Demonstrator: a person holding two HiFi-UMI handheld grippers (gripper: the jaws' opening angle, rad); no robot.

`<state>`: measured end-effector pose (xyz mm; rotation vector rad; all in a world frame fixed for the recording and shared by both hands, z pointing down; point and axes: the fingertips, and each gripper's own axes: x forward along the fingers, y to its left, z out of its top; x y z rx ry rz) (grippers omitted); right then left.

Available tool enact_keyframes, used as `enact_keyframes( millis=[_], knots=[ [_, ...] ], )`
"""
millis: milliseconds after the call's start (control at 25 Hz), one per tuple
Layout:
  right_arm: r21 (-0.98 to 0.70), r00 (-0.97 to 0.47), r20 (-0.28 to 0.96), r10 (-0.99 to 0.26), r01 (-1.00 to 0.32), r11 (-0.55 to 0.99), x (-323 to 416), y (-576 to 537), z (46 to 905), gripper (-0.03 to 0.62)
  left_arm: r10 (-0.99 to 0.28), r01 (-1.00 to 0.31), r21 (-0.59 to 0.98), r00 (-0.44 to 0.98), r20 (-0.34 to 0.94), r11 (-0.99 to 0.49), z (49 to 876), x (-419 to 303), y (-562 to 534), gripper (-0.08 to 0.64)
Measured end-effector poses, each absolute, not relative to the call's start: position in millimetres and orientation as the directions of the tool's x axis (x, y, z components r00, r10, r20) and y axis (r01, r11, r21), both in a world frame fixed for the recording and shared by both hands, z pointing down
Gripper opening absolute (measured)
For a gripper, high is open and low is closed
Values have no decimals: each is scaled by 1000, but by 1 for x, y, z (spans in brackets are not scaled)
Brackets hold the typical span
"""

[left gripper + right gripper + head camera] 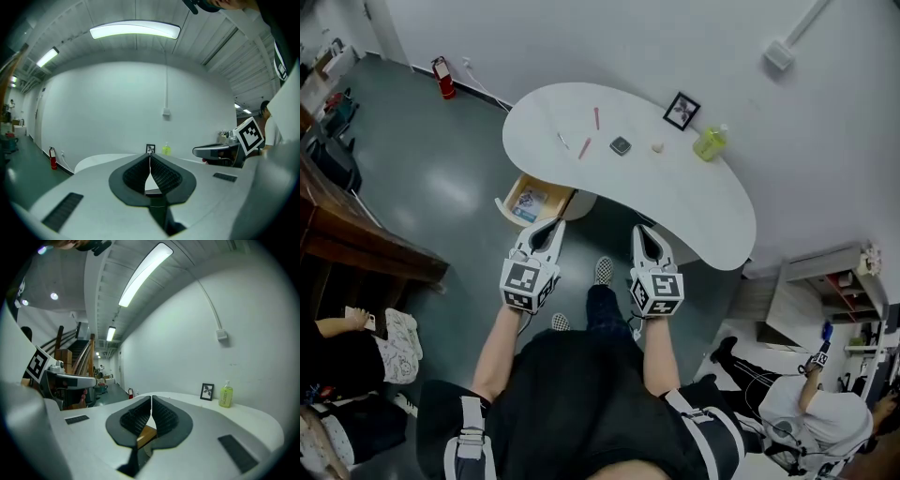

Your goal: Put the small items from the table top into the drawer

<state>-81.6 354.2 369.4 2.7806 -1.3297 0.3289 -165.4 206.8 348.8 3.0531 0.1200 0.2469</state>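
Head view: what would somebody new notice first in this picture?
Probably the big white bean-shaped table in the middle, with small items scattered on top and a drawer hanging open under its left end. Next come the two checker-cubed tools in the person's hands, the left gripper and right gripper, both shut and empty, pointing toward the table.

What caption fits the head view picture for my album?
Shut left gripper and right gripper face a white curved table, its wooden drawer open.

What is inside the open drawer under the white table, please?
The drawer holds one flat blue-and-white item, perhaps a booklet. Its rear part is hidden under the table top, so anything there cannot be seen.
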Motion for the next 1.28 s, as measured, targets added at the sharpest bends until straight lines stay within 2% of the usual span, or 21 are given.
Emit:
enact_keyframes(
  millis=[240,800,1280],
  knots=[
    [-71,586,217,-781,-788,-611,-34,337,384,32,67,54,80,983,168,-995,357,-123,198,20],
    [-95,529,266,-806,-818,-568,120,298,411,32,54,33,100,974,221,-994,377,32,180,20],
    [-122,487,336,-807,-827,-549,208,283,454,32,40,1,122,949,313,-992,418,120,164,20]
  ],
)
